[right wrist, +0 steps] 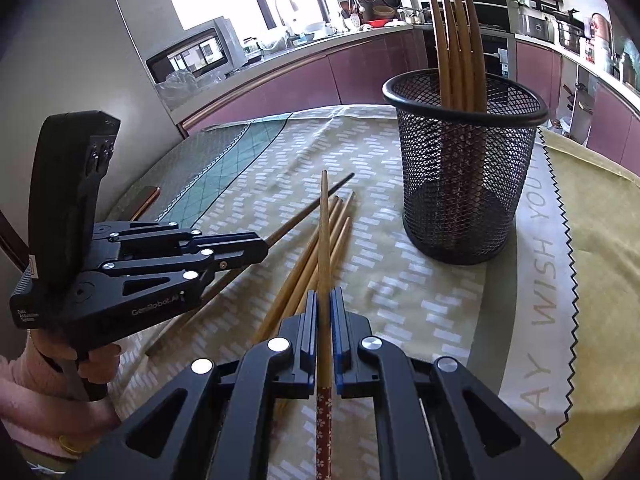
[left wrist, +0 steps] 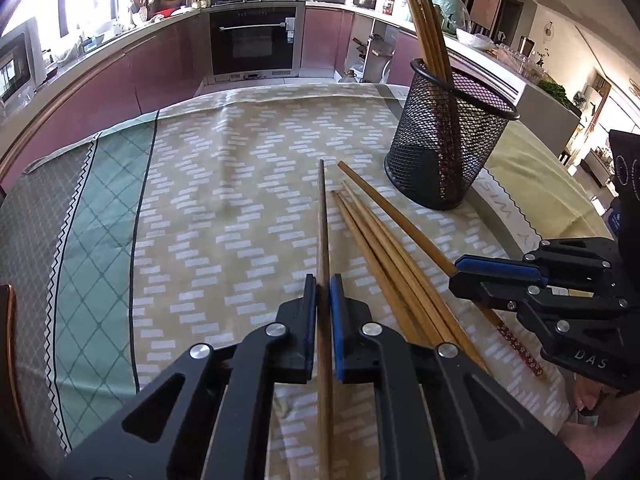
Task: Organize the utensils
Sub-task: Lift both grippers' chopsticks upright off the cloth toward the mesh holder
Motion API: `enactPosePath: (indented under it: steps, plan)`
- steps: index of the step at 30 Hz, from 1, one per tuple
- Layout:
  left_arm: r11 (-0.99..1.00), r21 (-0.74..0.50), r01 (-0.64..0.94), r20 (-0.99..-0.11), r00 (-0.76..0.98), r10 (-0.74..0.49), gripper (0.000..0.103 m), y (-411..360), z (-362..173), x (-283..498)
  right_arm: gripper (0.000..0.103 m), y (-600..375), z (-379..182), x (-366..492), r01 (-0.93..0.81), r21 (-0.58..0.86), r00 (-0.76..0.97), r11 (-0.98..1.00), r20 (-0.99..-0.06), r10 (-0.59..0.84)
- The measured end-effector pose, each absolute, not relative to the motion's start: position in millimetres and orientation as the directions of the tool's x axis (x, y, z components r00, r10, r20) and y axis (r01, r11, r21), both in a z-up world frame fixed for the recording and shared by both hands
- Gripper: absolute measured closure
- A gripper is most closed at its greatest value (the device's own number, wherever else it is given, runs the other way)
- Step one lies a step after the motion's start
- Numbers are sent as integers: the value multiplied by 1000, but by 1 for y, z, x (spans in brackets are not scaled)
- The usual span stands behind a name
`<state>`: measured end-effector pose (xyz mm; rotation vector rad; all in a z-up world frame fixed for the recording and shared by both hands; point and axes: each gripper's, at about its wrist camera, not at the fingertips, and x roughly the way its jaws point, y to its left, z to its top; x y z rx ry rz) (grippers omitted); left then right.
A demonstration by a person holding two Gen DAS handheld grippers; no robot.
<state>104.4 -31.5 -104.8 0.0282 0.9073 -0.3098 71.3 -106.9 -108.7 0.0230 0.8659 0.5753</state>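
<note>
At the bottom centre of the left wrist view, a dark chopstick (left wrist: 323,248) is clamped between the closed fingers of the left gripper (left wrist: 323,292), its long axis running straight up the frame, tip toward the centre. In the right wrist view a lighter chopstick (right wrist: 324,240) is likewise gripped by the right gripper (right wrist: 324,300), tip pointing up the frame, patterned end nearest the lens. A loose bundle of chopsticks (left wrist: 384,264) is seen lying between them on the tabletop (left wrist: 200,200). Four chopsticks (right wrist: 456,36) are held upright in the black mesh holder (right wrist: 466,184) at upper right. Bare cloth is left open to the left; the cloth's zigzag edge runs just right of the holder.
</note>
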Motion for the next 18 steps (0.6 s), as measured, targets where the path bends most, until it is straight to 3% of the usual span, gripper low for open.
enactPosePath:
  steps: [12,18]
  plan:
    - [929,-132,345,-795,523,-307,94,-39,-114,96,97,-101,-116,73,-485,236,474,842,-738,480]
    - [918,-129,376,-798,510,-322,87,-42,-114,104,92,-101,-115,80,-478,212,476,852,-753,455]
